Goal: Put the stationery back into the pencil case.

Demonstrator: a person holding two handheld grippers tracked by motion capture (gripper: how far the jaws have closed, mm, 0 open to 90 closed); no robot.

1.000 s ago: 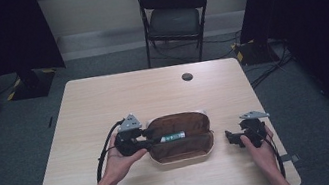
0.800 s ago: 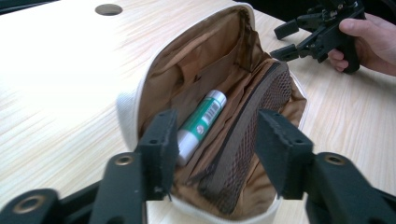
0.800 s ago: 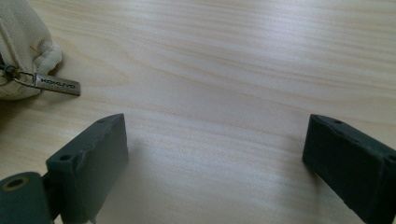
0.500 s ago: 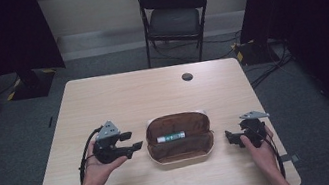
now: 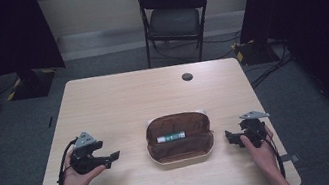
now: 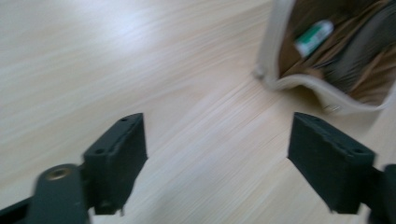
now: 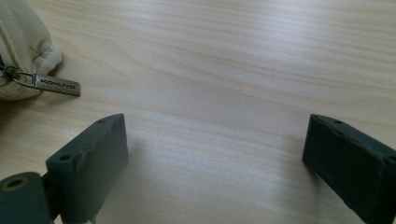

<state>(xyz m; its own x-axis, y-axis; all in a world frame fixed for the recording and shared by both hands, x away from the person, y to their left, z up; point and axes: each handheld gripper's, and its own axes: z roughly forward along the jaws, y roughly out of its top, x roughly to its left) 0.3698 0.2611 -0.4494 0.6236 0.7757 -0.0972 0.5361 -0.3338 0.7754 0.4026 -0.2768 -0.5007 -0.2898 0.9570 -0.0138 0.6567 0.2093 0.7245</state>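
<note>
A pale wooden table [image 5: 119, 105] fills the middle of the room, one folding chair [image 5: 174, 20] standing beyond its far edge and one small dark round cap [image 5: 187, 76] set into the top near that edge. At the centre of the table lies one brown pouch [image 5: 179, 140], unzipped and spread flat with its cream lining edge showing. One white tube with a green band [image 5: 170, 137] rests inside it, lying level across the upper half.

The left gripper [image 5: 112, 157] hangs just above the wood, well apart from the pouch on its left; its jaws have just been opening and now stand spread wide with nothing between them, only bare table in the left gripper view. The right gripper [image 5: 229, 138] sits near the pouch's right end, its jaws likewise spread and empty. In the right gripper view one metal zipper tab [image 7: 57, 85] lies flat on the wood beside the pouch's cream corner [image 7: 23, 46].

The pouch looks soft and light, likely to sag and fold if lifted by one side; its padded rim or the corner by the zipper tab seems the surest place to pinch. The tube looks small, smooth and light, apt to roll or slip, and is best taken across its middle.
</note>
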